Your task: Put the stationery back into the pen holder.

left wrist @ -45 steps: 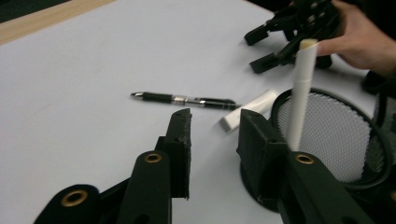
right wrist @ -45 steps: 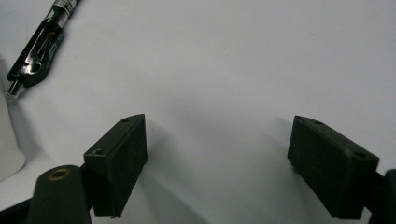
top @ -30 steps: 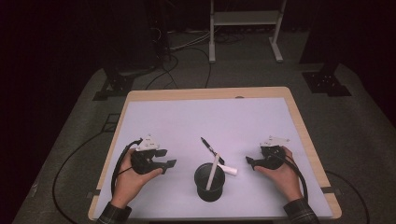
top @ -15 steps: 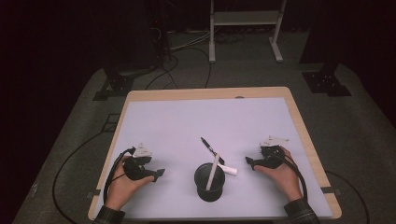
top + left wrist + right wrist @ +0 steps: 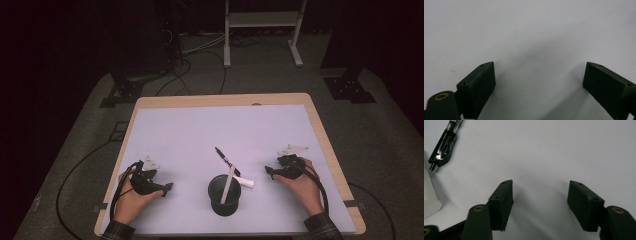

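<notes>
you are resting both grippers on the table, left gripper [image 5: 165, 189] just opening, right gripper [image 5: 270, 172] just narrowing, both empty, flanking the cup [image 5: 223, 194] and pen [image 5: 224, 158].

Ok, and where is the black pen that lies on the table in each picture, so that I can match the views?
High view: the black pen lies near the middle of the table, just behind the black cup.
Right gripper view: the black pen is in the top left corner, slanted.
Left gripper view: I see plain white table top here.
Shared landmark: the white table top, seen in all three.
</notes>
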`<state>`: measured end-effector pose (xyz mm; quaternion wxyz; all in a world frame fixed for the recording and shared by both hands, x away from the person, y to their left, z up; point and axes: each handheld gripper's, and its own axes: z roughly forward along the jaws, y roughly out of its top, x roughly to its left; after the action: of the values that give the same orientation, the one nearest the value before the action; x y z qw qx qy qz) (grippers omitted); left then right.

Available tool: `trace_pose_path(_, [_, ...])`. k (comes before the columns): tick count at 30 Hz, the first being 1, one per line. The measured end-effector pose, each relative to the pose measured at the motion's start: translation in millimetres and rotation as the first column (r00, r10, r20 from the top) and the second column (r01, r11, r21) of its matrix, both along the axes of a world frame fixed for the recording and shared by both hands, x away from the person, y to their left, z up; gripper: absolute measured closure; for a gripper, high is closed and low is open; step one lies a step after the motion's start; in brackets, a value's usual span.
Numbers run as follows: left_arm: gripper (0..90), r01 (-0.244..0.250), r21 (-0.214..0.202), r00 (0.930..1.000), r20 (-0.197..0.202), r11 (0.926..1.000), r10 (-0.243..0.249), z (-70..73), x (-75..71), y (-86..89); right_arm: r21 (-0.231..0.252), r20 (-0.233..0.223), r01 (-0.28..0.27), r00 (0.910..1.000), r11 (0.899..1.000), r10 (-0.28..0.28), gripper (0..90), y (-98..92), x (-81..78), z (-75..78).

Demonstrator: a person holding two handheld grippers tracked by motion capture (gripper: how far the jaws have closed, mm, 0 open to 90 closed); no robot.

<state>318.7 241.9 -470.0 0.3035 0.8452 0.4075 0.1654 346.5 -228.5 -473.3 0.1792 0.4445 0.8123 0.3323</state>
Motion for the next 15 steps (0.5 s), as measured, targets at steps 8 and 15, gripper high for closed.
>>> trace_pose_path(8, [1.2,0.009,-0.053,0.9982,0.06,0.9986,-0.006,-9.0,-2.1,7.1,-0.008,-0.041,-0.005,0.9992,1.0,0.005,46.1,2.4,3.5,12.2])
trace_pose_path(15, [1.1,0.008,-0.054,0.9983,0.059,0.9985,-0.005,-9.2,-2.0,7.2,0.021,-0.061,-0.027,0.9978,0.999,0.028,48.9,7.5,7.1,25.0])
